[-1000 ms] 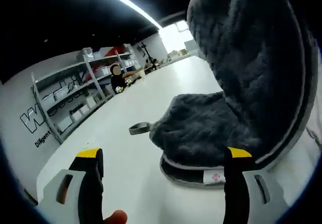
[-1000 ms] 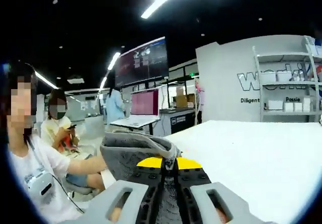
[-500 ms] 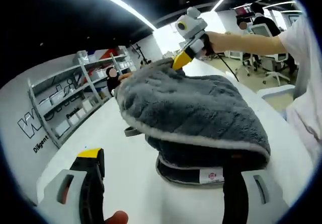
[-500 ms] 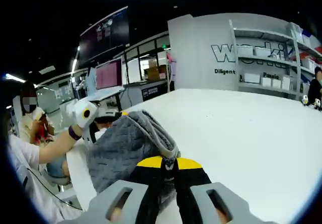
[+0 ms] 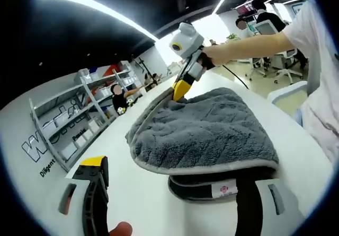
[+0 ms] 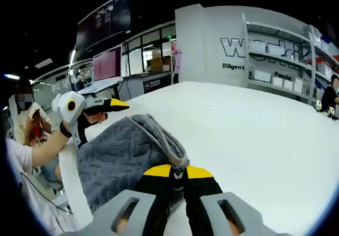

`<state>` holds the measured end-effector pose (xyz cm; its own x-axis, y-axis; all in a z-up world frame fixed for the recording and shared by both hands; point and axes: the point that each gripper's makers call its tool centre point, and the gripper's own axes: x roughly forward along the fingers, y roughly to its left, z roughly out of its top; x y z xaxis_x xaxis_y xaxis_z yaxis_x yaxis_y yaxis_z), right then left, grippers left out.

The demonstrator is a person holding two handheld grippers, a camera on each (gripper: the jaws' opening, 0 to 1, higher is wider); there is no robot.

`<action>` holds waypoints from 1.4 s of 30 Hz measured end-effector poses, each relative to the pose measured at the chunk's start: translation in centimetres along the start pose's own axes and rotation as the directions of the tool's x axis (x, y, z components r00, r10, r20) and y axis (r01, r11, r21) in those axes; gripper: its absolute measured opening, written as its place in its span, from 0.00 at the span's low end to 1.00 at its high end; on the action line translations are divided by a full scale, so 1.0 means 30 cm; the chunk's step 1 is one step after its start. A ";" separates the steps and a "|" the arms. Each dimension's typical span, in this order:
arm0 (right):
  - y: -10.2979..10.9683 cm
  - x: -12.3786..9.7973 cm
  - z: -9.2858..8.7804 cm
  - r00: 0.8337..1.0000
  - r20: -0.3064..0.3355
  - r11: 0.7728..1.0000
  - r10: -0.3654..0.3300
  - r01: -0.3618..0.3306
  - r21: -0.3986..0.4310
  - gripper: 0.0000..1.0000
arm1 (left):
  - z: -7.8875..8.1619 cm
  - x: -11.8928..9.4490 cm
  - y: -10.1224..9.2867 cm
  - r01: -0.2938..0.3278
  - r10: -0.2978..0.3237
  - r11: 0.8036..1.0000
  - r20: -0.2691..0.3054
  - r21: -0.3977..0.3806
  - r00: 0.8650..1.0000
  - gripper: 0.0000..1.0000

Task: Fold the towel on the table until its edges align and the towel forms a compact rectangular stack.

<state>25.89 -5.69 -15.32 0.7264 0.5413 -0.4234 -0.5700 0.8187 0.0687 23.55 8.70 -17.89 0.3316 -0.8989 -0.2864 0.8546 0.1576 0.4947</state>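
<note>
A grey plush towel (image 5: 206,130) lies folded in layers on the white table (image 5: 137,193), with a small white label (image 5: 225,188) on its near lower edge. My left gripper (image 5: 170,172) stands open at the near side, its right jaw against the towel's front edge. Reaching in from the right, my right gripper (image 5: 179,90) is shut on the towel's far corner. In the right gripper view its jaws (image 6: 177,173) pinch the towel's pale hem (image 6: 167,140), and the towel (image 6: 119,156) spreads left toward the left gripper (image 6: 90,108).
Grey shelves with boxes (image 5: 69,124) line the wall beyond the table's far side. The table's edge (image 5: 312,162) runs close on the right, beside a person's sleeve. Office chairs (image 5: 286,66) and seated people are behind. Bare tabletop (image 6: 254,140) stretches out past the towel.
The right gripper has carried the towel's raised corner over and down. The upper layer, held high a second ago, now lies flatter across the lower layers. The left gripper has stayed open.
</note>
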 end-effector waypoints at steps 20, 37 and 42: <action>-0.017 -0.088 0.005 0.990 0.138 0.991 0.035 -0.053 0.127 0.28 | 0.001 0.001 0.003 0.014 -0.014 1.000 0.013 -0.012 1.000 0.99; 0.200 -0.164 -0.197 0.945 0.084 0.892 0.315 -0.325 0.316 0.29 | 0.003 -0.006 0.036 -0.008 0.009 0.999 0.019 -0.039 1.000 0.99; 0.184 -0.142 -0.211 0.953 0.039 0.909 0.299 -0.297 0.292 0.27 | 0.009 -0.008 0.039 -0.007 0.009 0.999 0.027 -0.041 1.000 0.99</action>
<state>17.21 -4.69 -18.87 0.5369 0.7684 -0.3483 -0.6218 0.6394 0.4523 24.36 8.98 -17.04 0.3280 -0.9083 -0.2598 0.8677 0.1808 0.4631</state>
